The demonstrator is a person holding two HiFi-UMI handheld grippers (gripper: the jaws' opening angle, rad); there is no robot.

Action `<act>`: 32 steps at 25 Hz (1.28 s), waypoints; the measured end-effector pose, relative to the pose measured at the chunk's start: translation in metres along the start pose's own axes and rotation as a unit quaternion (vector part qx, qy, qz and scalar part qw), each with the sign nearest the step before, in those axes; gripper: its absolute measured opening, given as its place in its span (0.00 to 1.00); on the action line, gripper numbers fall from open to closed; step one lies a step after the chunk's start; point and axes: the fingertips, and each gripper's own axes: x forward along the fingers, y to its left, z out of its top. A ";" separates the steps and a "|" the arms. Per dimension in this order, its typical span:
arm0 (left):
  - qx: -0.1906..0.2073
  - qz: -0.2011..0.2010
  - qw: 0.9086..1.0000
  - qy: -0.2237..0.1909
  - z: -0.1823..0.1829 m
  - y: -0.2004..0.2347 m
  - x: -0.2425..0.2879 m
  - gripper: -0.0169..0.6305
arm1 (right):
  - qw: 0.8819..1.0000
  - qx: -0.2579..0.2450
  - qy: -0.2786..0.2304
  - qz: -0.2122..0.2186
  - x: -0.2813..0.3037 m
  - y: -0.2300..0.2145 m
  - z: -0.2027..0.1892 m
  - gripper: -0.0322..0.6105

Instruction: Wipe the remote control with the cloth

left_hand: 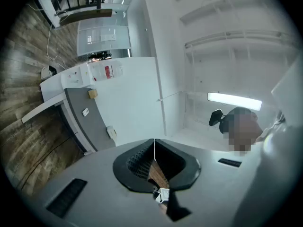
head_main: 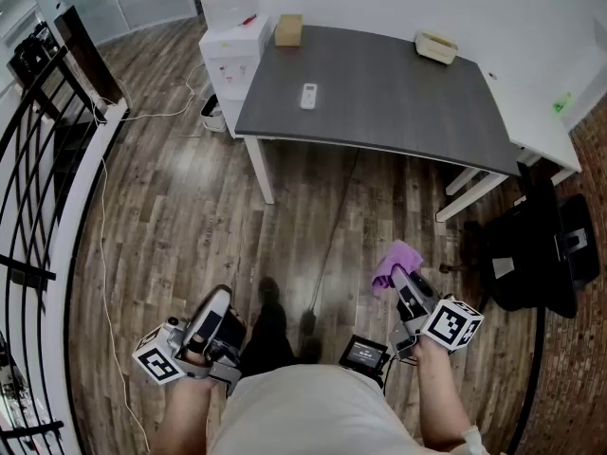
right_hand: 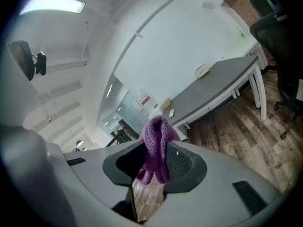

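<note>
The person stands on the wooden floor (head_main: 190, 207), well back from a dark grey table (head_main: 398, 93), with a gripper in each hand held low in front of the body.

The left gripper (head_main: 218, 301) has its jaws pressed flat together, with nothing between them. In the left gripper view the two black pads meet in a thin line, and the gripper tilts upward toward a white wall and the ceiling.

The right gripper (head_main: 410, 292) is clamped on a purple cloth (right_hand: 156, 145). The cloth is bunched and folded over between the jaws – a loop of it sticks out past the tips and a short end hangs down behind them. This gripper tilts slightly downward toward the floor and the table.

The remote control (head_main: 308, 96) is small and white. It lies flat on the table near its left edge in the head view, far from both grippers and apart from everything else on the top.

A small cardboard box (head_main: 288, 30) sits at the table's far left corner, and a pale beige box (head_main: 435, 47) sits at the far edge toward the right. A white cabinet (head_main: 232, 55) stands just beside the table's left end. A black chair (head_main: 541, 245) stands at the right, near the table's right legs, and a black railing (head_main: 38, 159) curves along the left side of the room.
</note>
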 end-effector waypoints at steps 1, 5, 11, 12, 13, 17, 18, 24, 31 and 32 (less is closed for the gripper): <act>0.001 -0.002 1.000 0.002 0.006 0.008 0.007 0.03 | 1.000 -0.001 0.000 -0.001 0.010 -0.002 0.003 0.24; 0.002 -0.004 1.000 0.017 0.033 0.051 0.038 0.03 | 1.000 -0.004 -0.004 -0.017 0.049 -0.012 0.020 0.24; 0.040 0.013 0.996 0.074 0.085 0.123 0.108 0.03 | 0.998 -0.029 0.003 -0.064 0.123 -0.015 0.063 0.24; 0.053 0.016 0.995 0.087 0.093 0.133 0.119 0.03 | 0.997 -0.036 0.004 -0.069 0.136 -0.013 0.070 0.24; 0.064 0.017 0.993 0.099 0.101 0.143 0.129 0.03 | 0.996 -0.044 0.005 -0.072 0.149 -0.010 0.076 0.24; 0.078 0.008 0.989 0.127 0.129 0.178 0.161 0.04 | 0.994 -0.069 0.011 -0.085 0.197 -0.005 0.092 0.24; 0.078 0.006 0.988 0.131 0.135 0.186 0.169 0.04 | 0.993 -0.076 0.014 -0.089 0.207 -0.006 0.096 0.24; 0.087 0.029 0.982 0.165 0.140 0.236 0.204 0.10 | 0.987 -0.108 0.048 -0.113 0.252 -0.027 0.117 0.24; 0.168 0.091 0.958 0.213 0.126 0.310 0.258 0.21 | 0.976 -0.148 0.124 -0.105 0.333 -0.077 0.147 0.24; 0.180 0.104 0.954 0.216 0.125 0.322 0.269 0.21 | 0.974 -0.153 0.133 -0.098 0.346 -0.082 0.153 0.24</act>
